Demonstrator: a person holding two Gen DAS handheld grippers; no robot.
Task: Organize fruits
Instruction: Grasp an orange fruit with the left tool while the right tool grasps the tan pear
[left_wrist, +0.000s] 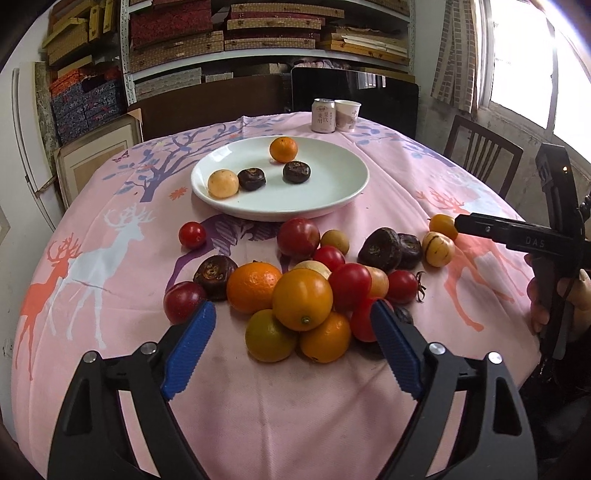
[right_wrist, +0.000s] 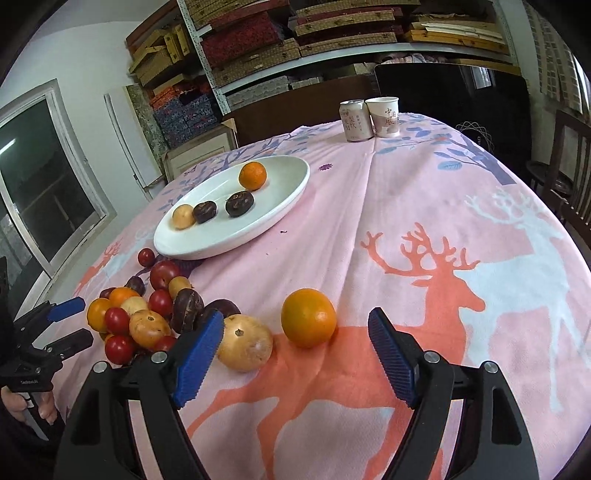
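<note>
A white plate (left_wrist: 332, 192) holds an orange (left_wrist: 283, 149), a yellow fruit (left_wrist: 222, 183) and two dark brown fruits. In front of it a pile of oranges, red tomatoes and dark fruits (left_wrist: 303, 291) lies on the pink cloth. My left gripper (left_wrist: 293, 325) is open, its blue pads either side of the pile's near oranges. My right gripper (right_wrist: 295, 332) is open just in front of a lone orange (right_wrist: 308, 317), with a yellow striped fruit (right_wrist: 244, 343) by its left pad. The plate (right_wrist: 288, 199) also shows in the right wrist view.
A drink can (left_wrist: 323, 115) and a paper cup (left_wrist: 347, 115) stand at the table's far edge. A wooden chair (left_wrist: 480, 147) is at the right. Shelves of boxes fill the back wall. The right gripper (left_wrist: 491, 232) shows side-on in the left wrist view.
</note>
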